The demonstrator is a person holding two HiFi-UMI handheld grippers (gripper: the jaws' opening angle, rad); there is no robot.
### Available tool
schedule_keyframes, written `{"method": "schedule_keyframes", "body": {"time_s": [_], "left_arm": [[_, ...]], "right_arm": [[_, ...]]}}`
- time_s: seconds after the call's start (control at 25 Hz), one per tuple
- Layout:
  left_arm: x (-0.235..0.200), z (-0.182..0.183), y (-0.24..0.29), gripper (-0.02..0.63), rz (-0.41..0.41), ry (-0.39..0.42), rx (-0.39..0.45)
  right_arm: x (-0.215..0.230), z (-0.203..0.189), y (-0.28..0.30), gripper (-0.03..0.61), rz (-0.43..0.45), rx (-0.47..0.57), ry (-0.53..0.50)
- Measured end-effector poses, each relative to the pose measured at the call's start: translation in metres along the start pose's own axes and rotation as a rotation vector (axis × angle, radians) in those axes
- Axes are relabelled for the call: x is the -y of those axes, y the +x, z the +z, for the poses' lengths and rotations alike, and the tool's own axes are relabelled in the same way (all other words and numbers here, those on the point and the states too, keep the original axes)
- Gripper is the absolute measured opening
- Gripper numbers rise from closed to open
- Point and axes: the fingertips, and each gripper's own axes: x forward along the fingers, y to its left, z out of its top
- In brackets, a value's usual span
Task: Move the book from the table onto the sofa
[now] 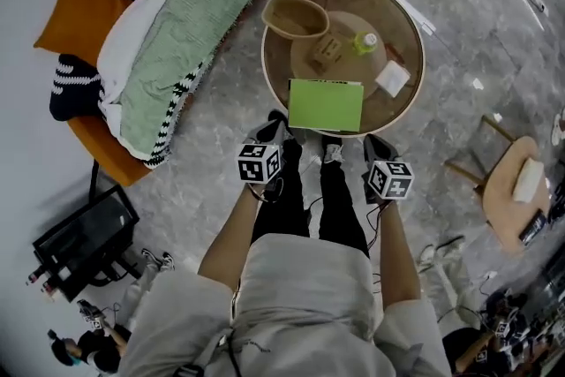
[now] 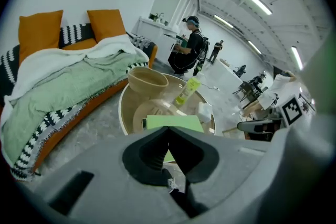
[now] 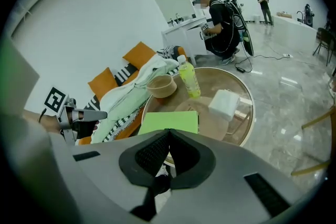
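Both bare forearms reach fwd & down, side by side: left forearm (image 1: 231, 229), right forearm (image 1: 395, 245). Left grey gripper w/ marker cube (image 1: 275, 128): jaws closed, empty. Right grey gripper w/ marker cube (image 1: 376, 143): same, level w/ left.

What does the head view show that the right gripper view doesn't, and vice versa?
Only the head view: the black box on the floor and the holder's torso. Only the right gripper view: the right gripper with its jaws shut on nothing, and a person at a white counter. Both: the green book at the table's near edge, the bowl, bottle and sofa.
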Motion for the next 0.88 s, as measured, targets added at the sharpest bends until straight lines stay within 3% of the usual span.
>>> {"method": "schedule_keyframes", "body": {"time_s": [0.44,0.72,0.88], "left_arm": [[-0.041,-0.044,0.099,0.011,-0.023,-0.022,-0.118],[-0.058,-0.053,0.131,0.011,-0.040,-0.008,-0.139],[-0.062,-0.050,0.140,0.031,-0.063,-0.020,-0.140]], "right_arm": [[0.044,-0.027,0.076,0.006,-0.123,-0.015,0.027],[0.059,-0.040,0.099,0.009,-0.119,-0.012,0.055],[0.066,-0.041,0.110,0.105,-0.114,-0.007,0.078]]}}
